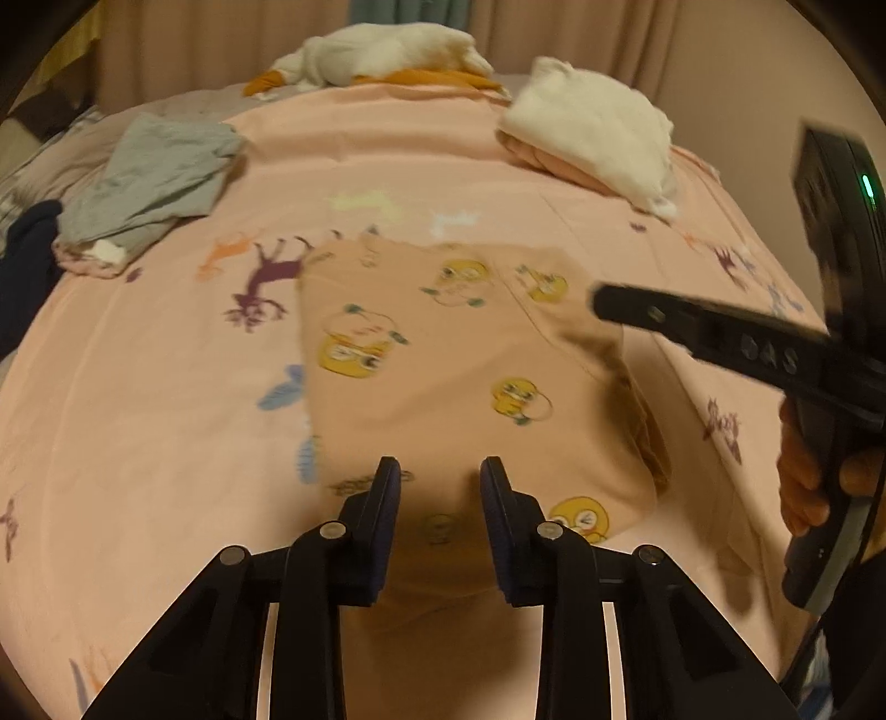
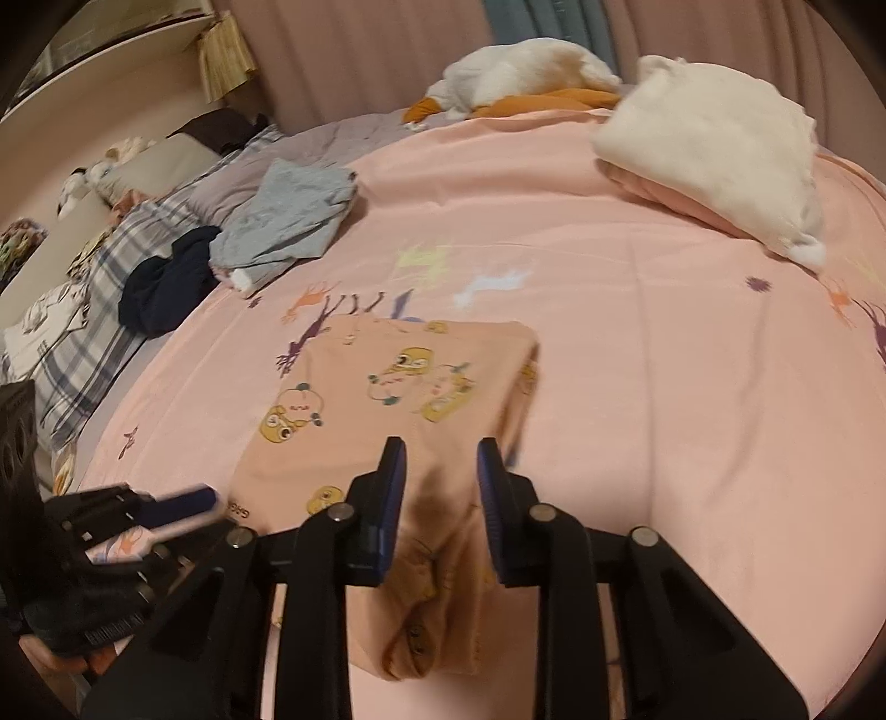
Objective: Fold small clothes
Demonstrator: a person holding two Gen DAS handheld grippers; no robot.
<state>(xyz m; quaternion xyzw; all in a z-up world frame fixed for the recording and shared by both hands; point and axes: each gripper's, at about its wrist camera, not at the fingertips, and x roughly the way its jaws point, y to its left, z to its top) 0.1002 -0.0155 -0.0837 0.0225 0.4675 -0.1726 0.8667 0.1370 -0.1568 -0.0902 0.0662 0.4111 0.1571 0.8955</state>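
Garment, peach, cartoon-printed: near hem between both my grippers' parted pads, left, right; I should pinch evenly, lift level.

1. Location type: home bedroom.
2. Evidence: bed with pink animal-print sheet, plaid bedding, pleated curtains behind it.
3. Evidence: loose clothing piles on the sheet.

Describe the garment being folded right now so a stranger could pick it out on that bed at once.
Start from the pink animal-print bedsheet covering the bed. In the middle of it, nearest the two grippers, lies the peach garment, partly folded. Unlike the grey folded clothes and the white fluffy pile further back, it carries yellow cartoon figures.
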